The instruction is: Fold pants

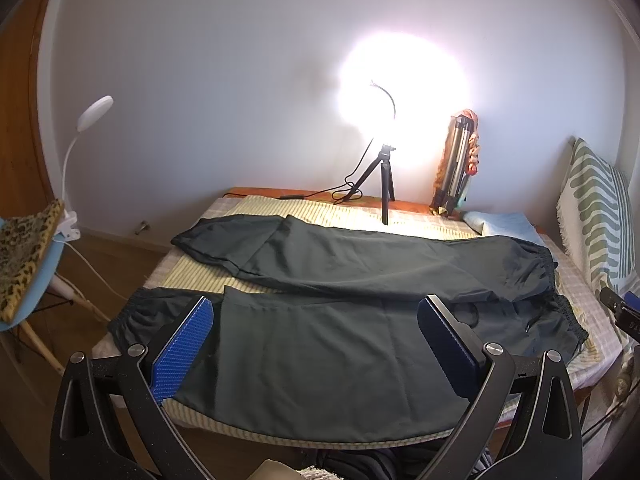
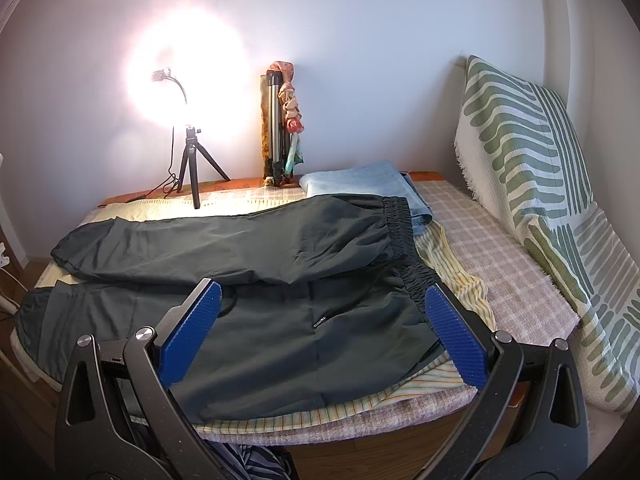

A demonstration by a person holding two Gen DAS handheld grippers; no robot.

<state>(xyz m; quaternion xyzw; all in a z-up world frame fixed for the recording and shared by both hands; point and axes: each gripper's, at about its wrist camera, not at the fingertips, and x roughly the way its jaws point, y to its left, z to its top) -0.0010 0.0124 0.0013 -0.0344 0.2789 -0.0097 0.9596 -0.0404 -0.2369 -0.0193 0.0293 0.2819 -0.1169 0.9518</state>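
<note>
Left wrist view shows the dark pants (image 1: 320,280) spread flat across a striped cloth (image 1: 256,210) on the bed, filling the middle and lower centre of the frame, waistband toward the right edge and leg cuffs toward the left. One leg lies along the far side, the other along the near side, with a strip of cloth showing between them at the left. The left gripper (image 1: 316,312) hangs over the near leg with its blue-padded fingers (image 1: 180,354) spread wide and nothing between them.

Behind the pants, at upper centre, a small tripod (image 1: 384,184) stands on the cloth's far edge carrying a glaring ring light (image 1: 402,94), its cable trailing to the left. Just right of it a folded tripod (image 1: 456,164) wrapped in patterned fabric leans on the wall. A white clip lamp (image 1: 86,128) and a chair (image 1: 36,264) with a leopard-print cushion occupy the left edge.

Right wrist view places the right gripper (image 2: 322,294) above the waistband area, also spread apart and empty. Folded light-blue jeans (image 2: 360,182) touch the waistband's far end, and a green-patterned cushion (image 2: 532,152) leans at the right edge.
</note>
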